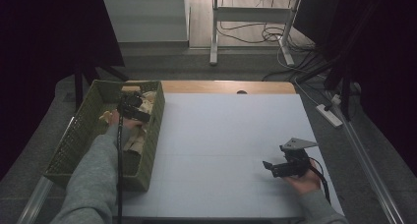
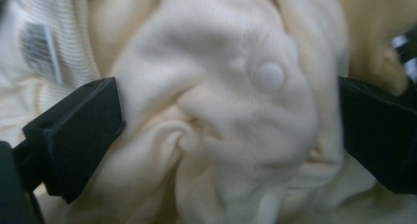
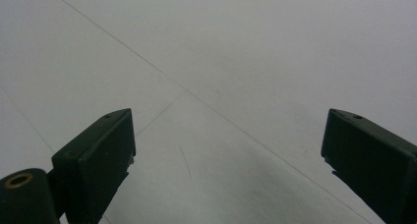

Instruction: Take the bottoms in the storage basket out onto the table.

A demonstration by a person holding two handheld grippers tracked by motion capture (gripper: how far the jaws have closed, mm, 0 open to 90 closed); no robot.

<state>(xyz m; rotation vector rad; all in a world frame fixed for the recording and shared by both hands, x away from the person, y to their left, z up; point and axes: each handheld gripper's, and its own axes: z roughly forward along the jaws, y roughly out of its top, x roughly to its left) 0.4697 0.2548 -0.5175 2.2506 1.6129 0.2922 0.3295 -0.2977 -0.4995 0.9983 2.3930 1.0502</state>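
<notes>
Left gripper view has the left gripper spread wide around a bunched cream garment down in the green basket, nothing pinched yet. Right gripper sits spread over the bare table. Looks like everything's still to do.

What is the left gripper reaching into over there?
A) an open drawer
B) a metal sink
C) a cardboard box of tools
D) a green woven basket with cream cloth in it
D: the left gripper sits inside the green woven basket, its open jaws on either side of a bunch of cream cloth.
</notes>
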